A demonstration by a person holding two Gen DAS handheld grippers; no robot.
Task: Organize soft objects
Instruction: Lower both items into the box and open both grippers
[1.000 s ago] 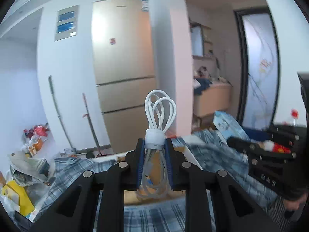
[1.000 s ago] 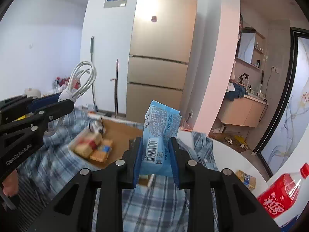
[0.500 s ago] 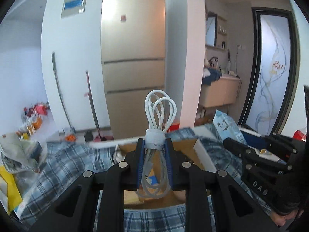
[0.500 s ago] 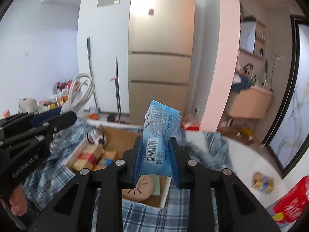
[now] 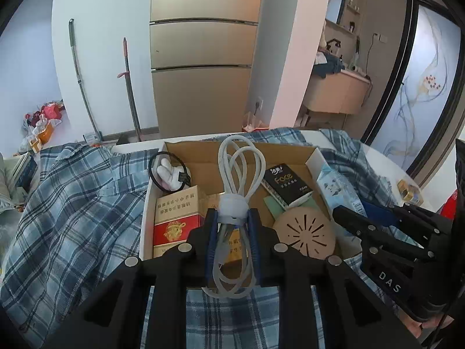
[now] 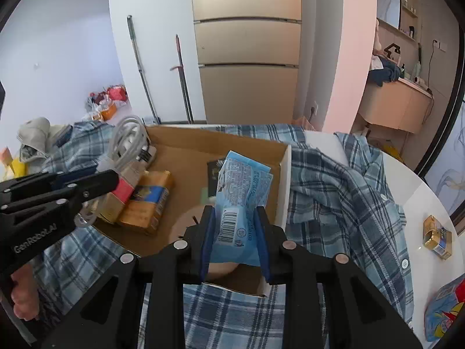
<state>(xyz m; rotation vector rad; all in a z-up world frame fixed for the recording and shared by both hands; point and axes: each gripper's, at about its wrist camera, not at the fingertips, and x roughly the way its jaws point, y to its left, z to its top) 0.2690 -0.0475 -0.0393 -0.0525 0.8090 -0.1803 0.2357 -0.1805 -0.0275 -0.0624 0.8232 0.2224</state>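
My left gripper [image 5: 232,226] is shut on a coiled white cable [image 5: 239,171] bound with a white strap, held above the near edge of an open cardboard box [image 5: 186,149]. My right gripper [image 6: 234,226] is shut on a light blue tissue packet [image 6: 239,200], held over the box's right side [image 6: 283,180]. The packet shows in the left wrist view [image 5: 338,189] and the cable in the right wrist view [image 6: 128,136]. The box holds a red and gold carton [image 5: 177,215], a black "Face" pack [image 5: 286,184], a round beige disc [image 5: 305,231] and a white plush with a black band [image 5: 170,171].
The box lies on a blue plaid cloth [image 5: 72,203] over a white round table [image 6: 421,203]. A small gold box [image 6: 437,237] and a colourful bag [image 6: 444,305] sit on the table at right. A fridge [image 5: 200,55] and brooms [image 5: 129,87] stand behind.
Both grippers have tilted down and moved forward over the box, which now fills the middle of both views. Each still holds its object.
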